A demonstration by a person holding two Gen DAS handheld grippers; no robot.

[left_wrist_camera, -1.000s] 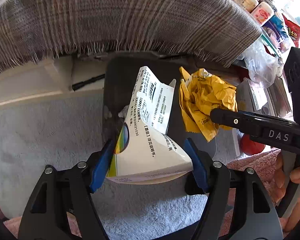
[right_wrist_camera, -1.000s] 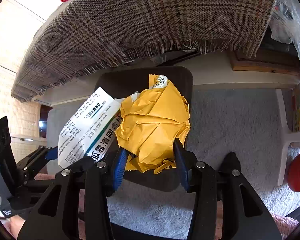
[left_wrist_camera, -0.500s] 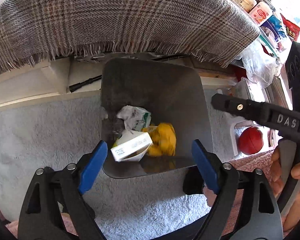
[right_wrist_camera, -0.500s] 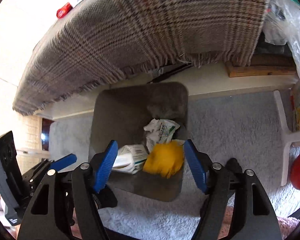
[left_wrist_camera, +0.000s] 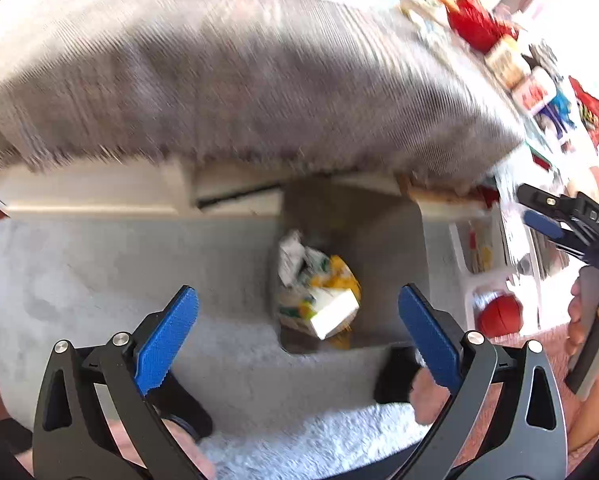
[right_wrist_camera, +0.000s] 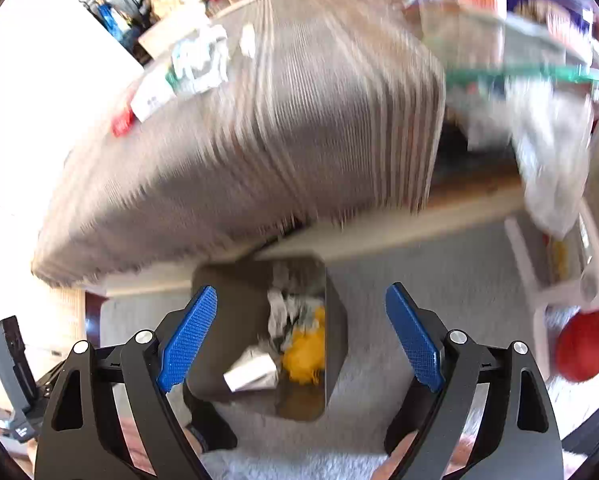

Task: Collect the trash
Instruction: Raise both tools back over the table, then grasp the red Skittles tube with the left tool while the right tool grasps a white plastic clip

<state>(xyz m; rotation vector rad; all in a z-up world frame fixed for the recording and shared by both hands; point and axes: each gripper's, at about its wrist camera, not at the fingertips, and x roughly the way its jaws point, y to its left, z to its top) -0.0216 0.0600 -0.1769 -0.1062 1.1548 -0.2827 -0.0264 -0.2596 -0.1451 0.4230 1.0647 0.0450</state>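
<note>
A dark grey bin (left_wrist_camera: 387,240) stands on the pale carpet below the table edge; it also shows in the right wrist view (right_wrist_camera: 335,344). Inside lie a white box (left_wrist_camera: 333,314), a crumpled yellow wrapper (left_wrist_camera: 341,276) and crumpled white paper (left_wrist_camera: 291,256). The right wrist view shows the same box (right_wrist_camera: 251,374), yellow wrapper (right_wrist_camera: 305,354) and white paper (right_wrist_camera: 277,310). My left gripper (left_wrist_camera: 299,336) is open and empty above the bin's near-left side. My right gripper (right_wrist_camera: 301,336) is open and empty above the bin; it also shows at the right of the left wrist view (left_wrist_camera: 539,212).
A plaid cloth (left_wrist_camera: 239,80) hangs over the table edge above the bin. More litter lies on the tabletop: crumpled paper (right_wrist_camera: 199,60) and red packets (left_wrist_camera: 475,28). A red ball (left_wrist_camera: 499,314) and a white stool (right_wrist_camera: 539,280) stand right of the bin.
Both grippers opened and dropped the white box and the yellow wrapper into the bin. Both have since risen and pulled back, tilting up toward the table; the views are motion-blurred.
</note>
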